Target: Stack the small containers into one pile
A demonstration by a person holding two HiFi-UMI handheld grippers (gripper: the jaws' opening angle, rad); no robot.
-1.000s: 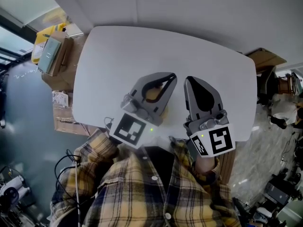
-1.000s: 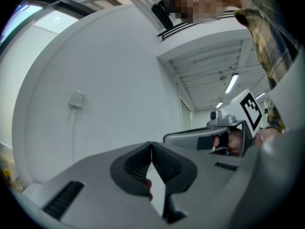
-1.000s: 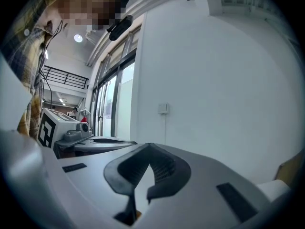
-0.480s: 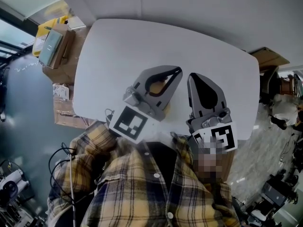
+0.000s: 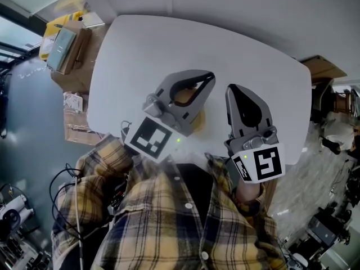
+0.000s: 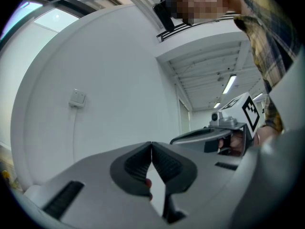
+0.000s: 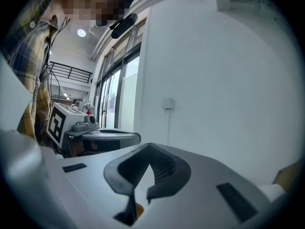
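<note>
On the white table (image 5: 135,55) lies an orange-tan small container (image 5: 183,98), mostly hidden under my left gripper (image 5: 210,77); it shows only through the loop of the jaws and beside them. The left gripper hovers over it, tips touching, shut on nothing. My right gripper (image 5: 230,89) hangs just to its right, also shut and empty. In the left gripper view the left gripper (image 6: 151,145) points up at a white wall, with the right gripper's marker cube (image 6: 251,112) beside it. In the right gripper view the right gripper (image 7: 149,147) is shut, with an orange sliver (image 7: 138,208) below the jaws.
Cardboard boxes (image 5: 66,44) stand on the floor off the table's left edge, and another box (image 5: 320,67) off its right end. A person in a yellow plaid shirt (image 5: 169,224) stands at the near edge.
Both grippers have stayed shut and nearly in place. The left gripper has drifted slightly left and away from the person; the view has shifted a little.
</note>
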